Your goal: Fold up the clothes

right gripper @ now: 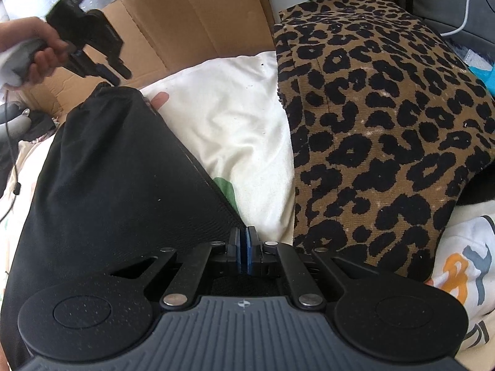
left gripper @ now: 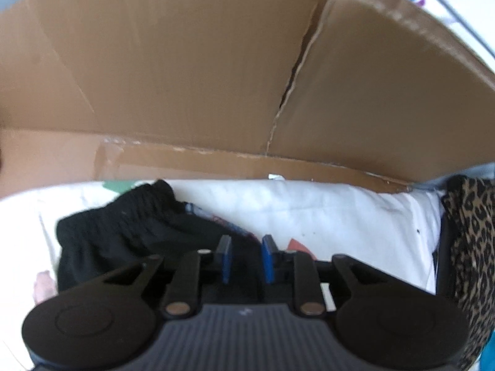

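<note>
Lived-in home room, likely a bedroom: soft white bedding [right gripper: 235,130], leopard-print fabric [right gripper: 380,117], scattered clothes, opened cardboard box [left gripper: 185,61], white cable [right gripper: 464,15].

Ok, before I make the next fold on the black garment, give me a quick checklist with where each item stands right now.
1. Right gripper clamped on the black garment edge: ok, jaws shut at its hem.
2. Left gripper free of cloth: ok, pads apart, nothing between them, above the garment's elastic waistband.
3. Garment lying flat: not ok, waistband end is bunched.
4. White sheet beside the garment bare for folding: ok.
5. Leopard-print fabric apart from the black garment: ok, white sheet shows between them.
6. Cardboard box clearance behind the waistband: cannot tell.
</note>
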`<act>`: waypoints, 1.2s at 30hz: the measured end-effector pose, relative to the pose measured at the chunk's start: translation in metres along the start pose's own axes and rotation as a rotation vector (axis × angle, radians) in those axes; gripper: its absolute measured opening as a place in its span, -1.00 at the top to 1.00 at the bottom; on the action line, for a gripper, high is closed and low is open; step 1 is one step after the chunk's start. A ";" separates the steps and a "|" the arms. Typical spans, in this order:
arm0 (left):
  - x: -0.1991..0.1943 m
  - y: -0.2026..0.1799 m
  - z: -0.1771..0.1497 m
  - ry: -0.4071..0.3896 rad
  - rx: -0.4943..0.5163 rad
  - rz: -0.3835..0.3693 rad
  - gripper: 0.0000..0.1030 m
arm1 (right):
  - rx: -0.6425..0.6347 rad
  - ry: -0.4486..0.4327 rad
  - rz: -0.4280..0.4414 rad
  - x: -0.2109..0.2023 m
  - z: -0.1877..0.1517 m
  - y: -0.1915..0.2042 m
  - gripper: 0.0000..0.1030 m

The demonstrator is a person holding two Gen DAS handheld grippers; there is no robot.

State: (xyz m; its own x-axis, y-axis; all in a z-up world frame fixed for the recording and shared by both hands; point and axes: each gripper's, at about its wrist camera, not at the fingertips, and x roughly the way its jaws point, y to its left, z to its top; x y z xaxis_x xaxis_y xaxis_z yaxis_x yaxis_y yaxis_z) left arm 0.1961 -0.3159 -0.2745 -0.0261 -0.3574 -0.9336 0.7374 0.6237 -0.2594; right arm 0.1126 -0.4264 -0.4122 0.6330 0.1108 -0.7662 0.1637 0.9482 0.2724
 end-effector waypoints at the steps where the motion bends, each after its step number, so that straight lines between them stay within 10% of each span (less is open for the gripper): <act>1: -0.004 0.000 0.000 -0.001 0.020 0.002 0.55 | 0.006 0.000 -0.001 0.000 0.000 0.000 0.92; 17: 0.014 0.018 -0.040 0.068 0.144 0.008 0.55 | -0.008 -0.075 0.036 -0.019 0.014 0.023 0.93; 36: 0.051 0.033 -0.018 0.059 0.090 -0.024 0.55 | -0.082 0.035 -0.028 0.007 0.003 0.020 0.90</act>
State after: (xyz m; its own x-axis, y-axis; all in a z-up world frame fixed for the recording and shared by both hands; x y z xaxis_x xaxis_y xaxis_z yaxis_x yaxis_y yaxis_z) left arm 0.2070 -0.3011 -0.3349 -0.0827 -0.3280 -0.9410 0.7935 0.5497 -0.2613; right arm 0.1227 -0.4072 -0.4100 0.6022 0.0931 -0.7929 0.1172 0.9721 0.2031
